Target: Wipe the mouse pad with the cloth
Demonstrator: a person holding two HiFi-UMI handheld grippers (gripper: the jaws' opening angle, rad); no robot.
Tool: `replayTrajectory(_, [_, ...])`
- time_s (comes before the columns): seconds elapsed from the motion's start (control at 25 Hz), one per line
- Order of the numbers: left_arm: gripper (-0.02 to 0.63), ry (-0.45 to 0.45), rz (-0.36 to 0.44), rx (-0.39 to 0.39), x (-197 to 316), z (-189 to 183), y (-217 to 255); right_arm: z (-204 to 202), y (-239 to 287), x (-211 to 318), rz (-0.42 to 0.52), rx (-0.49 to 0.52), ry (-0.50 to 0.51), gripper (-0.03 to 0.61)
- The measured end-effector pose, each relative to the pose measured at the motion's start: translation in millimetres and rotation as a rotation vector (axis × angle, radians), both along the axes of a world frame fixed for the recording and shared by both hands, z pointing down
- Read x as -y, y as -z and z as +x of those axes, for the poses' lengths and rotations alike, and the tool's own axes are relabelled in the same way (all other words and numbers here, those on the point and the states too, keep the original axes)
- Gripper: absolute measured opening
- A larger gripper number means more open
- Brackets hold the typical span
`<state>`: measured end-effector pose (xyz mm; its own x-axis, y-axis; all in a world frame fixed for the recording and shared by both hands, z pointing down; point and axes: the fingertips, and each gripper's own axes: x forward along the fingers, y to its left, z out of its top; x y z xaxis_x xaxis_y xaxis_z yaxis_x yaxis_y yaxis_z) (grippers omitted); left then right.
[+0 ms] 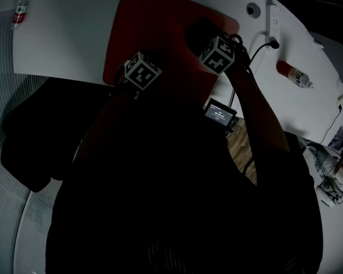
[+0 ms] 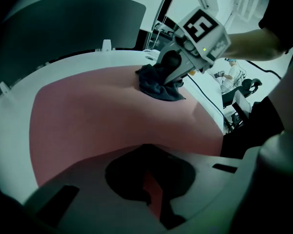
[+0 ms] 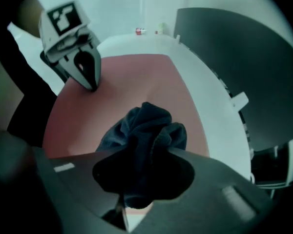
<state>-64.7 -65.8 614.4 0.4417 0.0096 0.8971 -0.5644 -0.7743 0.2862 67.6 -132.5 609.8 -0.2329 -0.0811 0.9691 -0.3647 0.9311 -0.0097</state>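
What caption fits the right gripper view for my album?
Right gripper holds a bunched dark cloth on the red mouse pad.

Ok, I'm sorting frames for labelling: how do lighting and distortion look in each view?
Head view: underexposed, the person nearly black, only the table bright. Left gripper view: heavy fisheye bend, greenish cast, mouse pad washed pink. Right gripper view: same bend, black corners, cloth sharp with visible folds.

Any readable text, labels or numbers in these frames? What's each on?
No text is legible.
Small screen: lit characters, too small to read.
Right bottle: red label, print blurred.
Top-left bottle: red label, print too small.
Marker cubes: black-and-white square patterns, no letters.
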Motion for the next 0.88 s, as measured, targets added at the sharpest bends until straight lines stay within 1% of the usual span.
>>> replayTrajectory(0.04, [0.006, 0.0, 0.002, 0.0, 0.4, 0.3, 0.2, -4.3, 0.9, -8.2, 0.003, -0.017, 0.007, 0.083])
replayTrajectory(0.08, [0.006, -0.001, 0.002, 0.0, 0.2, 0.7, 0.2, -12.0, 1.8, -21.6, -0.008, -0.012, 0.015, 0.083])
replayTrajectory(0.2, [0.006, -0.001, -0.002, 0.003, -2.1, 0.1, -0.7, -44.8, 1.8, -80.0, -0.078, 0.049, 0.073, 0.083])
replayTrajectory(0.32, [0.006, -0.001, 0.002, 0.005, -1.1, -0.5, -2.3, -76.8, 4.0, -134.7, -0.14, 0.092, 0.2, 0.084])
replayTrajectory(0.4, [0.006, -0.002, 0.002, 0.009, -1.0, -1.6, -4.4, -92.9, 5.7, -158.9, -0.153, 0.103, 0.304, 0.084])
replayTrajectory(0.48, [0.006, -0.008, 0.002, 0.008, -0.2, -0.9, -5.1, -95.4, 5.0, -165.6, -0.159, 0.106, 0.37, 0.084])
replayTrajectory(0.52, [0.006, -0.015, -0.002, 0.005, 0.4, 0.1, -4.6, -92.5, 3.9, -162.6, -0.17, 0.118, 0.37, 0.084])
replayTrajectory(0.6, [0.006, -0.022, -0.017, -0.003, 1.4, 1.0, -2.4, -81.2, 1.2, -145.2, -0.167, 0.132, 0.323, 0.084])
replayTrajectory(0.64, [0.006, -0.019, -0.02, -0.005, 1.5, 0.8, -1.7, -72.0, 0.6, -129.5, -0.137, 0.124, 0.282, 0.084])
replayTrajectory(0.76, [0.006, -0.013, 0.003, 0.008, 1.0, 0.2, -2.8, -29.6, 1.1, -70.1, -0.021, 0.077, 0.098, 0.087])
replayTrajectory(0.84, [0.006, -0.012, 0.031, 0.015, 2.3, 0.3, -4.1, 0.2, -0.1, -40.5, 0.025, 0.049, -0.019, 0.087])
replayTrajectory(0.88, [0.006, -0.008, 0.046, 0.013, 2.5, 0.3, -4.3, 11.2, -1.0, -31.1, 0.033, 0.044, -0.066, 0.088])
